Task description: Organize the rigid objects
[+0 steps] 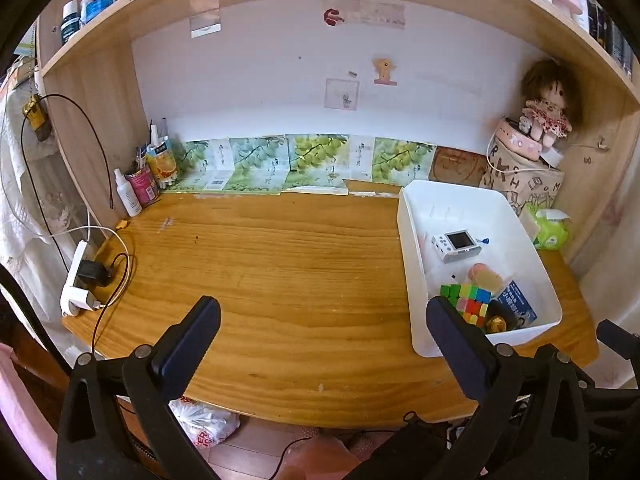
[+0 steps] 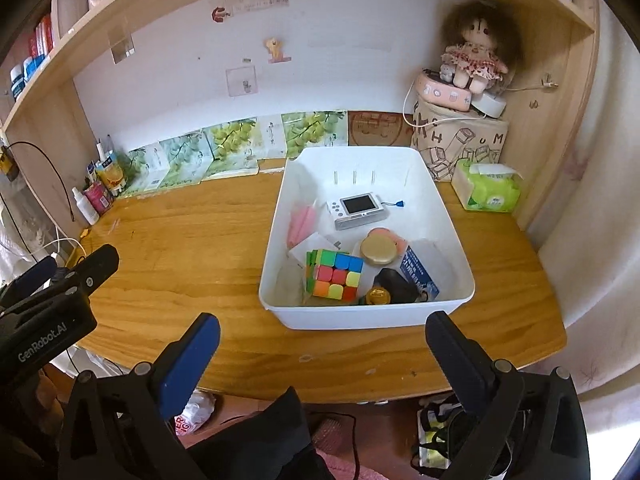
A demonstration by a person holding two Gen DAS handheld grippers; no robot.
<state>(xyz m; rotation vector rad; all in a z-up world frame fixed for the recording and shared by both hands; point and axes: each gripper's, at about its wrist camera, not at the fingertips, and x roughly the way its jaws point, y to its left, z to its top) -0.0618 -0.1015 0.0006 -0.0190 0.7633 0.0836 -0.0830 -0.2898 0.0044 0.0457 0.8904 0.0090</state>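
A white bin point(image 2: 360, 320) stands on the right of the wooden desk point(image 1: 280, 272); it also shows in the left wrist view point(image 1: 412, 264). In it lie a colour cube point(image 2: 334, 276), a small white camera point(image 2: 357, 210), a gold-lidded jar point(image 2: 378, 251), a blue booklet point(image 2: 420, 274), a black item and pink pieces. My left gripper point(image 1: 322, 314) is open and empty above the desk's front, left of the bin. My right gripper point(image 2: 322, 330) is open and empty in front of the bin's near wall. The left gripper also shows at the left of the right wrist view point(image 2: 76, 276).
Bottles and cans point(image 1: 140, 184) stand in the back left corner. A power strip with cables point(image 1: 80, 280) lies at the left edge. Green picture cards point(image 1: 280, 164) lean on the back wall. A doll point(image 2: 476, 48), a printed bag point(image 2: 460, 140) and green wipes point(image 2: 488, 192) fill the back right.
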